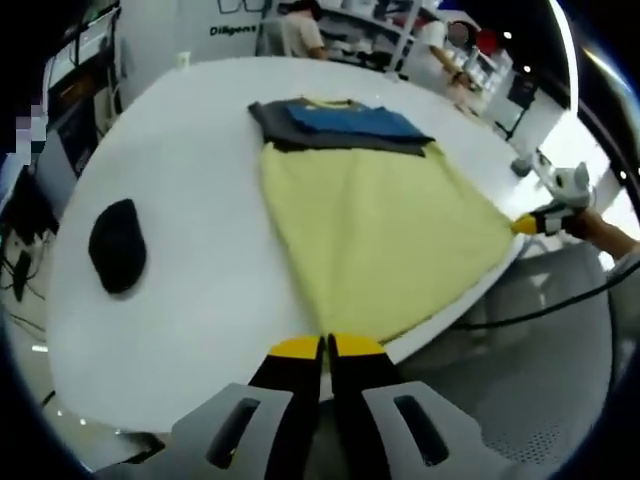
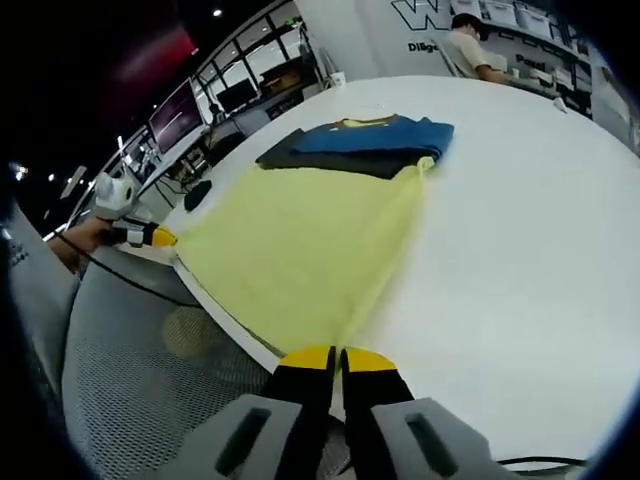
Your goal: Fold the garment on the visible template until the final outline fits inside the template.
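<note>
Both lower corners pinched, fold not yet begun.

I see the round white table (image 1: pixel 190 200) across most of the left gripper view, with the yellow cloth garment (image 1: pixel 380 235) spread flat from centre frame to the lower right, its hem at the table's near edge. Its top end is under or against a folded stack of dark grey and blue cloth (image 1: pixel 340 125) at upper centre; I cannot tell whether that is the template. A black oval pad (image 1: pixel 117 245) lies at left. My left gripper (image 1: pixel 327 347) is closed on one hem corner, my right gripper (image 2: pixel 337 358) closed on the other. I judge the garment still at full length, so every fold remains.
</note>
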